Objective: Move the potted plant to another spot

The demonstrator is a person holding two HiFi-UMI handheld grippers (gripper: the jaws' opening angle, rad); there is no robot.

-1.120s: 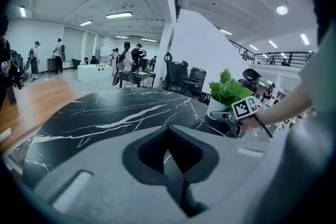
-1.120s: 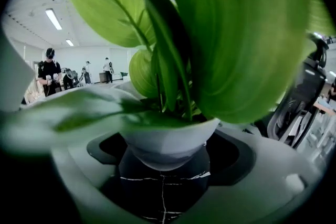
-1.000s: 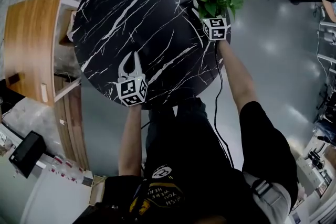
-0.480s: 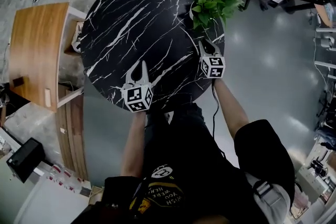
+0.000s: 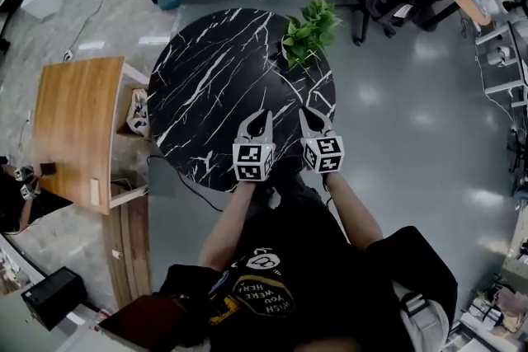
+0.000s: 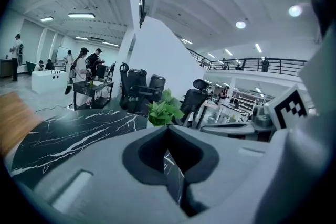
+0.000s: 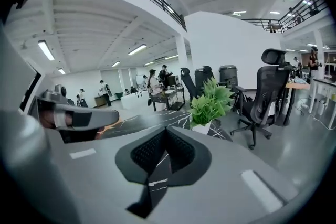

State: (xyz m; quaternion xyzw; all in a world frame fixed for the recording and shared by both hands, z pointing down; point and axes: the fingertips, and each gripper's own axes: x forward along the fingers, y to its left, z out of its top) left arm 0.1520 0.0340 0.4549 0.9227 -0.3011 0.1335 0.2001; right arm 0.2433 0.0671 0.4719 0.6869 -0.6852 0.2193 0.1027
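We've drawn both back near: right gripper (image 5: 304,114) just clenched empty, left gripper (image 5: 264,116) likewise clenched. The potted plant (image 5: 308,32) sits at far-right edge of table (image 5: 206,86); a knock could topple it.

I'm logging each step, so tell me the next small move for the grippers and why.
Probably lower both grippers to rest; the job looks finished. The potted plant stands upright alone at the far right edge of the table. The left gripper and right gripper sit shut and empty at the near edge, the right one's jaws having just closed on nothing.
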